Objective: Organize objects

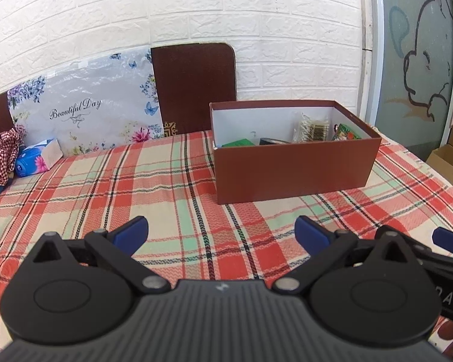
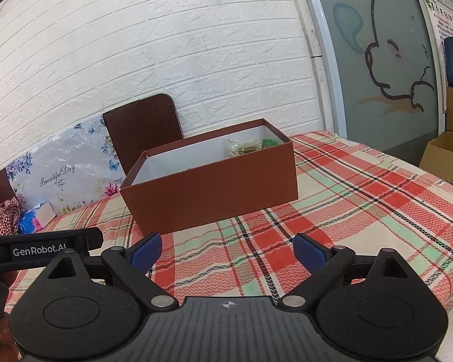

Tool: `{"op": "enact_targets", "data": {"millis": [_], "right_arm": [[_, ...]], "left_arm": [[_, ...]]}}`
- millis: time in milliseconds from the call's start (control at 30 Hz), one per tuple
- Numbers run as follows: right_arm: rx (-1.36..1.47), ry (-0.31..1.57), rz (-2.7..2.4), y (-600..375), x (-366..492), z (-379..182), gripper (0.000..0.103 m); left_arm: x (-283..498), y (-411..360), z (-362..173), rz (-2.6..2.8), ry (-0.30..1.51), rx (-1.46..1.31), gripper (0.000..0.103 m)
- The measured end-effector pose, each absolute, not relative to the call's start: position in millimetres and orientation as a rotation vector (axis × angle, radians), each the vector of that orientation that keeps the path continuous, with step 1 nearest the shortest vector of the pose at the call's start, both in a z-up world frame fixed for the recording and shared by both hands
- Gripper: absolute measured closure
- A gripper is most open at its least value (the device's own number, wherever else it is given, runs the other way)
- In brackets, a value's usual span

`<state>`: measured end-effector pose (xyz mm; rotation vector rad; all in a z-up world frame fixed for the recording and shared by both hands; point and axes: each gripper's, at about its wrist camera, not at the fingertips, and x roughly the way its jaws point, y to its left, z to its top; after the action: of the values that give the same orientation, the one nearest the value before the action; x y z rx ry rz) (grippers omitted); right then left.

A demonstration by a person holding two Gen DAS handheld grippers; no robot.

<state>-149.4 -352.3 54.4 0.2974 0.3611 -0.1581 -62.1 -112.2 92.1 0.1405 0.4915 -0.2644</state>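
On the plaid tablecloth (image 1: 136, 181), toward its far right part, the open brown box (image 1: 296, 172) sat lidless with its white inside showing. Inside it lay a clear packet of cotton swabs (image 1: 312, 128) against the back wall, a green carton (image 1: 347, 131) to the packet's right, another green item (image 1: 237, 143) near the left front, and a dark object (image 1: 271, 141) between them that was too hidden to make out.

You held the left gripper (image 1: 222, 232) low over the cloth in front of the box, its blue pads (image 1: 133, 232) spread wide with nothing between them. Your right gripper (image 2: 228, 250) hovered just beside it, also wide open and empty, pointing at the box's near corner; the left tool's black body reached in from the left edge of the right wrist view.

Behind the table, a floral board (image 1: 84, 111) reading "Beautiful Day" leaned on the white brick wall (image 1: 256, 30) beside a brown chair back (image 1: 193, 87). A blue tissue pack (image 1: 37, 158) and a red checked cloth (image 1: 1, 157) lay at the table's far left. Cardboard boxes (image 2: 444, 157) stood on the floor to the right.
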Motion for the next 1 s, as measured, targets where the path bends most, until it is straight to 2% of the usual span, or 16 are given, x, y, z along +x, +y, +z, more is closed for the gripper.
{"op": "enact_targets", "data": {"millis": [500,800,1000], "right_arm": [[0.309,0.324,-0.18,-362,-169,59,0.008],[0.312,0.348,-0.184,-361,-164,51,0.008],[0.306,0.353,-0.183,-363,-163,48,0.008]], "left_arm": [[-74,-113,98,-0.201,0.516,0.082,0.0],[-75,-130,93,-0.273,0.544,0.233,0.0],[-66,-126,91,-0.269,0.577,0.213,0.0]]}}
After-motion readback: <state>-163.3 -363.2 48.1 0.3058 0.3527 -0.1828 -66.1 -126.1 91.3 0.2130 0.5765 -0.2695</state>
